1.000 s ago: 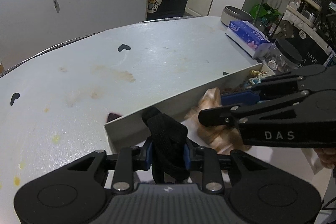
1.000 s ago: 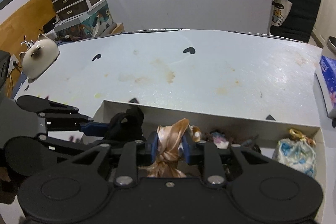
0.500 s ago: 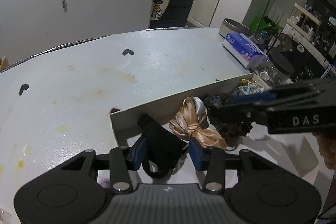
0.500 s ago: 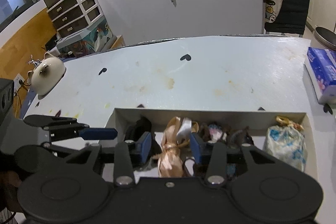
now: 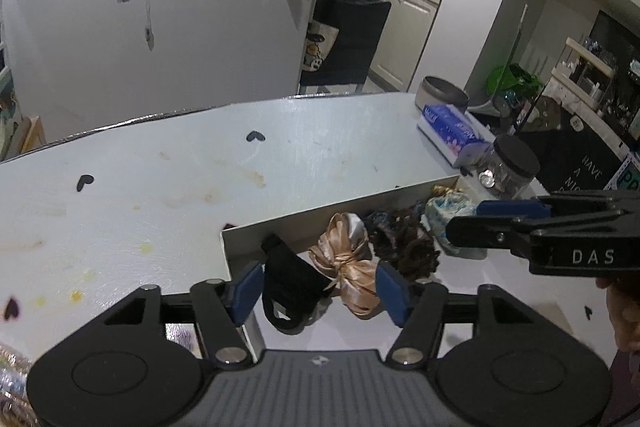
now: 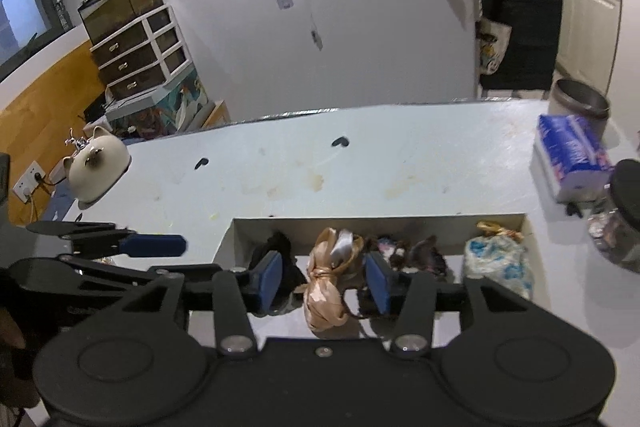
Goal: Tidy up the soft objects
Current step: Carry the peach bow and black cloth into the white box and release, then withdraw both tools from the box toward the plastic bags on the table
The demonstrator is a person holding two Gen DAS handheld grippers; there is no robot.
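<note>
A shallow white box (image 5: 304, 217) (image 6: 380, 219) on the table holds several soft hair ties. A black one (image 5: 290, 277) (image 6: 276, 247) lies at its left end. A beige satin one (image 5: 346, 261) (image 6: 328, 275) lies beside it. Dark scrunchies (image 5: 404, 239) (image 6: 416, 255) and a light blue floral one (image 5: 444, 215) (image 6: 498, 259) lie further right. My left gripper (image 5: 320, 293) is open and empty, raised above the black and beige ties. My right gripper (image 6: 326, 281) is open and empty above the beige tie.
The stained white table (image 5: 180, 179) carries a blue tissue pack (image 5: 452, 129) (image 6: 572, 151), a black-lidded glass jar (image 5: 506, 167) (image 6: 620, 219), a grey tin (image 5: 442, 95) and a cream cat-shaped pot (image 6: 96, 163) at its left edge.
Both grippers opened, letting go of the black tie and the beige tie, which now lie in the box. Both grippers then rose and drew back.
</note>
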